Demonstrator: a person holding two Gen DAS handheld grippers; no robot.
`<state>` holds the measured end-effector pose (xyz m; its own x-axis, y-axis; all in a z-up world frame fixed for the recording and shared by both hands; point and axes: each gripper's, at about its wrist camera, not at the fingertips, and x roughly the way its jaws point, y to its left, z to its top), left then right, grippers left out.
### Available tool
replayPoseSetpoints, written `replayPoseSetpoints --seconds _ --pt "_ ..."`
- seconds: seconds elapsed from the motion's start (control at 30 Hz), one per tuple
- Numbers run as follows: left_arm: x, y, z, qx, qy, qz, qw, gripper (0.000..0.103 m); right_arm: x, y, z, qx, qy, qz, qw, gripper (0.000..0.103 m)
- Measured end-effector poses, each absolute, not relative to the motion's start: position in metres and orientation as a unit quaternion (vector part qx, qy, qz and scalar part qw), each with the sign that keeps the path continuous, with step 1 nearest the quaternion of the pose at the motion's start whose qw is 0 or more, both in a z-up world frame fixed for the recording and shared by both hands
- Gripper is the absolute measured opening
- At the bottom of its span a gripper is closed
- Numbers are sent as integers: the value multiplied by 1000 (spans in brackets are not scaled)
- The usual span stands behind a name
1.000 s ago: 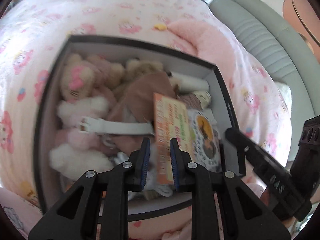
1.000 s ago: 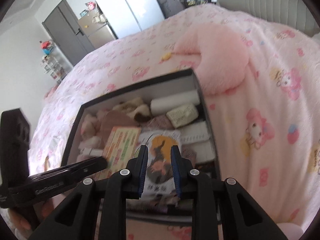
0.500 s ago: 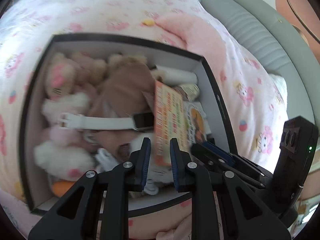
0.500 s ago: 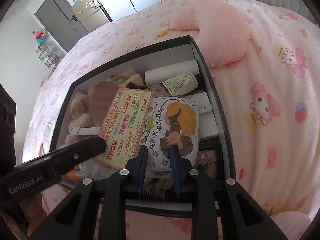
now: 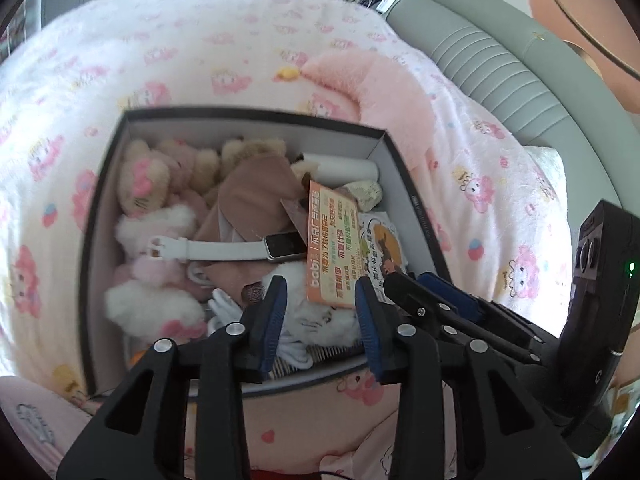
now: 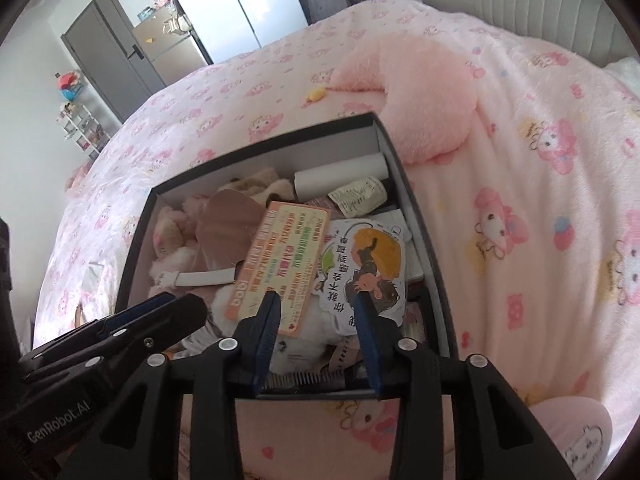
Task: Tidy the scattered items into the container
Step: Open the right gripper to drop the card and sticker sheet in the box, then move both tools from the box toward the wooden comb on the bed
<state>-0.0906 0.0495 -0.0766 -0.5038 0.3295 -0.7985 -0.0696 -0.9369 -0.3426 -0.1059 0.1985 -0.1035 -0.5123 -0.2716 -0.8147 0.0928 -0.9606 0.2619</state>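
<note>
A black box with white inner walls (image 5: 248, 114) (image 6: 260, 148) sits on the pink bed, full of plush toys (image 5: 140, 184), a white watch strap (image 5: 224, 249) and a white roll (image 6: 340, 176). An orange printed card (image 5: 334, 248) (image 6: 280, 264) lies on top, beside a white cartoon card (image 5: 380, 248) (image 6: 364, 268). My left gripper (image 5: 320, 300) hovers over the box's near edge, jaws opening, pads clear of the orange card. My right gripper (image 6: 316, 312) hangs beside it, jaws opening too, apart from the cartoon card. Each gripper shows in the other's view (image 5: 424, 292) (image 6: 172, 312).
A fluffy pink pillow (image 5: 380, 88) (image 6: 424, 100) lies just behind the box's far right corner, with a small yellow thing (image 6: 316, 94) next to it. The grey padded headboard (image 5: 500, 64) runs along the right. A grey door (image 6: 104, 56) stands far left.
Both pairs of jaws have spread apart. The orange card and the cartoon card left the pads and now lie in the box. The left gripper has drawn up and back.
</note>
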Motion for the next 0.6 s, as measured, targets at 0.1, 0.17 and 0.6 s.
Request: replayPoseSetpoints --seconds 0.1,0.17,0.6 --pt "-76 47 -58 -467 -120 868 121 38 -92 195 -87 467 -83 -875 93 37" --pt "-66 44 -48 -459 -118 871 127 38 -83 193 -76 459 -81 -880 88 38" --pt "-8 24 -30 -452 -100 877 127 38 -25 167 -55 453 -67 -884 90 38"
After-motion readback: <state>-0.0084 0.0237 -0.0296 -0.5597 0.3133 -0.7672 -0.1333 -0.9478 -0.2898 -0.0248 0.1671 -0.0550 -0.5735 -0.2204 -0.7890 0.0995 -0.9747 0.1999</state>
